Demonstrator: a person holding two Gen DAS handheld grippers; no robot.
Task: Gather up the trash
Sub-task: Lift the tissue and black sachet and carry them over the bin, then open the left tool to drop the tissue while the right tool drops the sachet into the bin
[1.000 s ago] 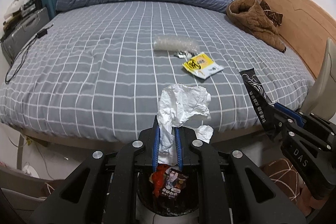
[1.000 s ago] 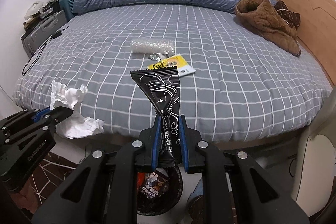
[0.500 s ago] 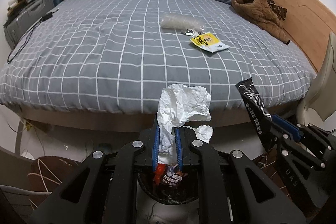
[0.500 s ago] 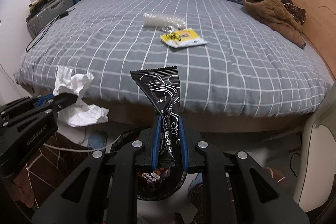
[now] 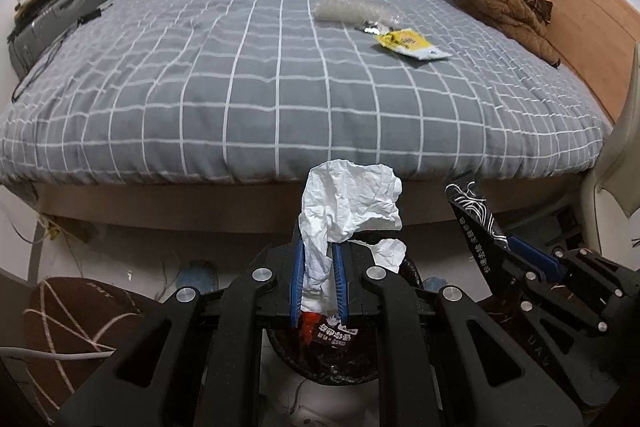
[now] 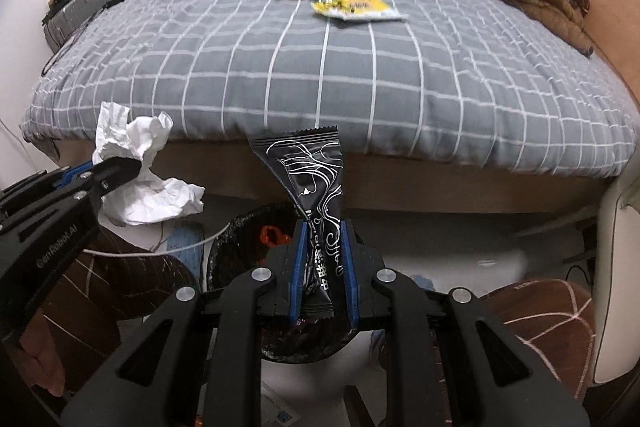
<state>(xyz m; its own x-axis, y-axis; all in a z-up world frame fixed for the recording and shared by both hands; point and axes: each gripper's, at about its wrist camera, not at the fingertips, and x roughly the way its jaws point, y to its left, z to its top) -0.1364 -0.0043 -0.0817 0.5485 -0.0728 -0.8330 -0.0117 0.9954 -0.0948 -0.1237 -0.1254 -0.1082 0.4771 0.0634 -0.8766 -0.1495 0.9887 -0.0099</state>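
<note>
- Both hand-held grippers have sunk from above the bed (image 5: 256, 83) toward the floor, so the bed edge now sits higher in both views and the black-lined bin (image 6: 236, 247) shows larger beneath them.
- Left hand-held gripper (image 5: 318, 267): pressed together on the crumpled white tissue (image 5: 348, 203), which stands up out of its jaws, directly above the bin's mouth (image 5: 328, 363).
- Right hand-held gripper (image 6: 323, 267): pinching the black snack wrapper (image 6: 308, 171) by its lower end, over the bin's right half.
- To drop cleanly, I'd bring each load well inside the rim before letting go; the tissue's loose flap could catch the edge.
- On the bed, well apart from both: a clear plastic wrapper (image 5: 348, 9) and a yellow packet (image 5: 408, 43), yet to collect.
</note>
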